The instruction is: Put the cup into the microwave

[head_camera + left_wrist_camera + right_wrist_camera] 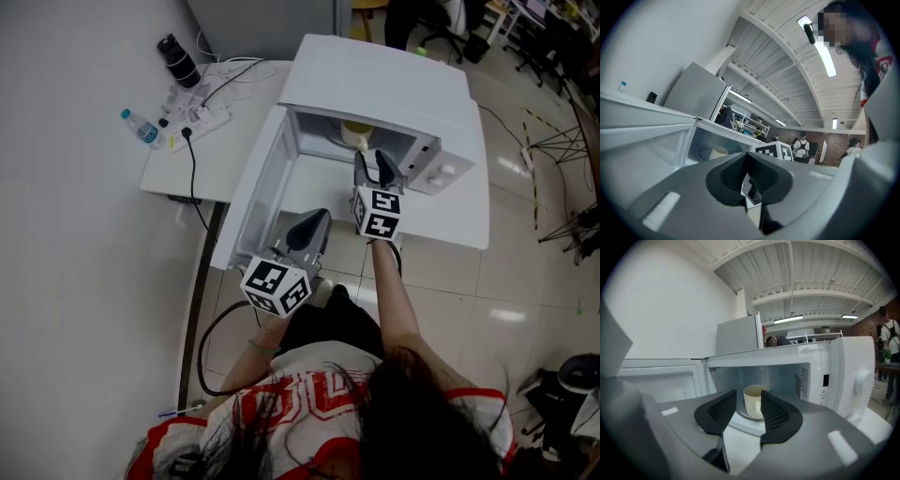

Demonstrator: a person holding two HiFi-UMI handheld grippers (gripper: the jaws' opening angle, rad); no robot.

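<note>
The white microwave [384,89] stands on the table with its door [255,202] swung wide to the left. A cream cup [356,134] stands upright inside, on the turntable, and shows in both gripper views [753,401] [718,152]. My right gripper [377,167] hovers just outside the oven mouth and points in at the cup. Its jaws stand partly apart with nothing between them [749,398]; the cup is beyond the tips, untouched. My left gripper [312,225] is lower, in front of the open door, its jaws closed together on nothing [746,163].
The white table [239,141] carries a power strip [199,120] with cables, a small water bottle [141,127] and a black cylinder [178,59] at its far left. A black cable hangs down beside the table leg [195,319]. Office chairs and people are far behind.
</note>
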